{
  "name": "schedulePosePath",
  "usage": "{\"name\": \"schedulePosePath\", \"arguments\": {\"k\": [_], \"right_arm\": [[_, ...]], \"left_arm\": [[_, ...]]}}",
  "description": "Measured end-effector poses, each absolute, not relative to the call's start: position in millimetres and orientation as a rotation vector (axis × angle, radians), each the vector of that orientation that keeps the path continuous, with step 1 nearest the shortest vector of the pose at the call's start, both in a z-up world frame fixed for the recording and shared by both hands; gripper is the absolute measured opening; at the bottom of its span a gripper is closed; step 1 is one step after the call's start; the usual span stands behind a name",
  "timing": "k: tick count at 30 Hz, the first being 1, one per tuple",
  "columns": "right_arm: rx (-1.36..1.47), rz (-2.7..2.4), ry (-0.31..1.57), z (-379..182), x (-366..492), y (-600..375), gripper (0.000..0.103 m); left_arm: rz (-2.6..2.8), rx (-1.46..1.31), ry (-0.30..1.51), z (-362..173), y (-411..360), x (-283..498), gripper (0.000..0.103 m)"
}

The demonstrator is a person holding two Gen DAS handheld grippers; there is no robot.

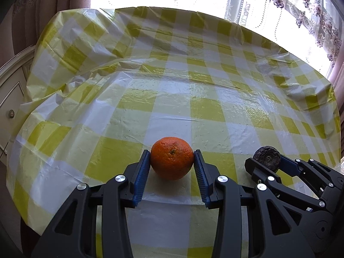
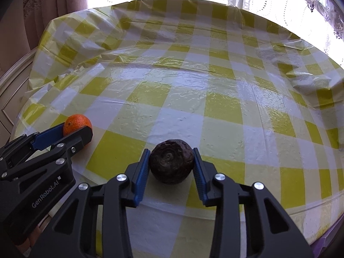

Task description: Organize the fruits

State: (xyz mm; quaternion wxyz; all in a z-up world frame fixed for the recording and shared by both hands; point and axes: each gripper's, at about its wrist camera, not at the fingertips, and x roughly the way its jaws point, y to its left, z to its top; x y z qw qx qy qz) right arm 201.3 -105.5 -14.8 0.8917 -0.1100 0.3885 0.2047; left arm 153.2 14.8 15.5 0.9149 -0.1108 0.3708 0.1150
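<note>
Left gripper (image 1: 172,158): its blue pads press both sides of the orange (image 1: 172,158), clenched on it near the fingertips.
Right gripper (image 2: 171,161): clamped on a dark brown wrinkled fruit (image 2: 171,164), one pad touching each flank.
Orange: sits between the left fingers, its underside on the cloth; from the right wrist view only its top shows above the left gripper's black finger.
Dark fruit: between the right fingers, resting on the cloth; its kind is hard to make out, and in the left wrist view most of it is hidden behind the right gripper.
Cut off: both gripper bodies run out of the lower edge.
Tablecloth (image 1: 172,90): glossy yellow-and-white checked plastic, creased and rumpled far beyond the fingertips.
Room: bright window with a beaded, flowered curtain (image 1: 311,10) ahead; a pale cabinet (image 1: 10,90) left of the table.
</note>
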Motion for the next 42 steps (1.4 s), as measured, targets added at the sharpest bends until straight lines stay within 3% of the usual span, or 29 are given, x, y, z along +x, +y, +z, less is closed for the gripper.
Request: {"name": "schedulePosePath", "arguments": {"k": [42], "right_arm": [[-0.055, 0.329, 0.779, 14.1, 148.7, -219.7, 0.039]], "left_arm": [[0.123, 0.001, 0.739, 57.7, -89.5, 118.6, 0.039]]}}
